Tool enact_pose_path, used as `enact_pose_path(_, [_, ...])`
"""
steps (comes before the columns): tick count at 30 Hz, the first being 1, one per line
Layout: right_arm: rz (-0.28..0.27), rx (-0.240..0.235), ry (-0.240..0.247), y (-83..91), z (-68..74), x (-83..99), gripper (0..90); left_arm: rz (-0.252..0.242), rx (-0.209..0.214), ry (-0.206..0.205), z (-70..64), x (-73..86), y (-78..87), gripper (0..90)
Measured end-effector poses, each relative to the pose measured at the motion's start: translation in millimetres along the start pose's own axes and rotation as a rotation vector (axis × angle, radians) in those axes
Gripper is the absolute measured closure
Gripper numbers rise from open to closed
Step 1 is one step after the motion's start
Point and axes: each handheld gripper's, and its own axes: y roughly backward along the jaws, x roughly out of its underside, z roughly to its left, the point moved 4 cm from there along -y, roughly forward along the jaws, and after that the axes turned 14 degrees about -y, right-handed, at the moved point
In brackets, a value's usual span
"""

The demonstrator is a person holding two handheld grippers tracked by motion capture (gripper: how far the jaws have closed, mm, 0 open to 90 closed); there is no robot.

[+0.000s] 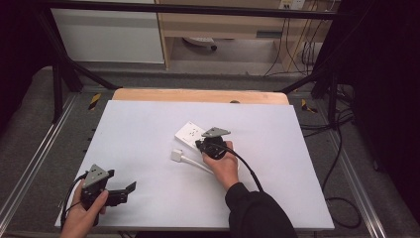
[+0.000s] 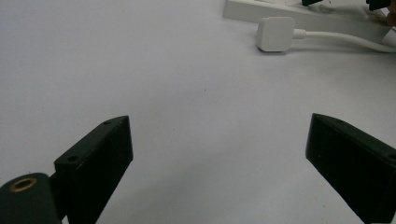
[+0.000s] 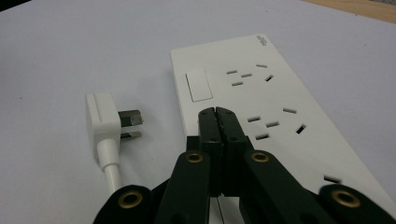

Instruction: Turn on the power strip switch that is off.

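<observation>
A: Nearest the lens in the right gripper view, at bottom centre, the right hand-held gripper [image 3: 218, 116] has its jaws pressed together with nothing between them, tips down over the white power strip [image 3: 280, 93], just below its rocker switch [image 3: 198, 85].

B: And the plug?

A: The white plug [image 3: 105, 123] lies on its side at centre left of that frame, just beside the strip, prongs toward it, cable running down toward the bottom edge. It is not inserted.

B: The other hand?

A: The left hand-held gripper [image 1: 119, 193] sits in the lower left of the high view, jaws wide apart, empty, well apart from the strip on the white table [image 1: 148, 129].

B: So which step is this?

A: My reading: the right one is either steadying the strip or going for the switch; I cannot tell whether it touches. Next, I'd judge, a gripper must open, clamp the plug body and turn the prongs to line up with a socket.
</observation>
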Motion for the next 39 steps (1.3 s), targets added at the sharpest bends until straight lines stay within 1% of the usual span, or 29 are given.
enact_pose_path(21, [-0.002,0.0,-0.002,-0.1,0.4,0.5,90.0,0.002,0.0,-0.002,0.3,0.2,0.4,7.3])
enact_pose_path(28, [-0.001,-0.002,-0.018,0.2,-0.4,0.2,90.0,0.001,-0.001,-0.001,0.5,0.2,0.5,7.3])
enact_pose_path(34, [0.0,-0.001,-0.015,0.3,-0.1,0.4,90.0,-0.001,-0.001,-0.001,0.5,0.1,0.7,7.3])
enact_pose_path(39, [0.001,-0.003,-0.024,0.3,-0.5,0.4,90.0,0.001,0.0,0.0,0.5,0.2,0.6,7.4])
